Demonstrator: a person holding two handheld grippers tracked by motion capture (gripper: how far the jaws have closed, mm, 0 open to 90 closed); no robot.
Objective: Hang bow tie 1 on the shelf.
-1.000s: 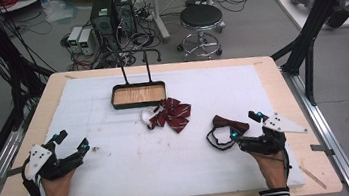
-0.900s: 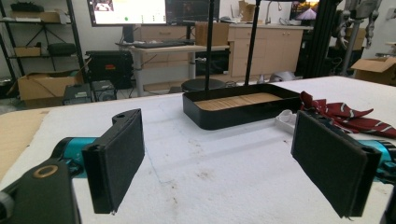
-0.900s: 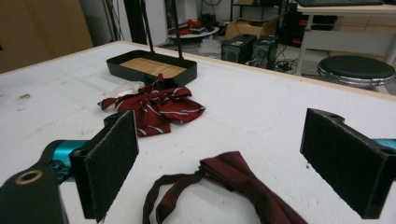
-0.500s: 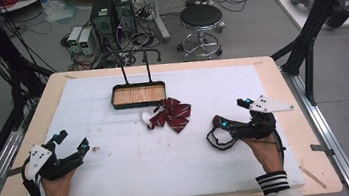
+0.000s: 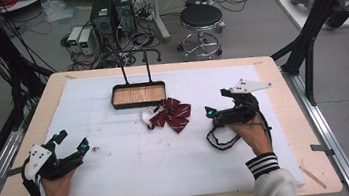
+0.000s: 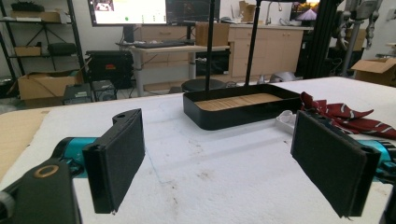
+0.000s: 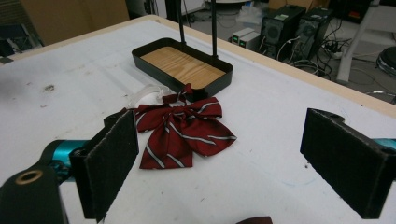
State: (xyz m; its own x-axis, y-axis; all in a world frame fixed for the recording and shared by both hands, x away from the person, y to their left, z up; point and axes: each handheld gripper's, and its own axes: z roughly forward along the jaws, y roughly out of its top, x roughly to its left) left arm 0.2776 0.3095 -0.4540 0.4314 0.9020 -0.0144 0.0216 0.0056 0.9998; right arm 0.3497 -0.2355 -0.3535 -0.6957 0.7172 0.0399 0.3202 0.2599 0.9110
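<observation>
high view: right gripper (image 5: 211, 115) hovers near the bow tie (image 5: 170, 115), which lies just before the tray (image 5: 139, 95); left gripper (image 5: 73, 146) rests apart. left gripper view: jaws wide, empty. right gripper view: jaws wide, empty, aimed at the bow; next likely close in and pinch it.

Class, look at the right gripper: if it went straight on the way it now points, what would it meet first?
Most likely the red striped bow tie, which lies on the white mat ahead of the open right gripper. The black tray stands behind it. Depth is hard to judge.
</observation>
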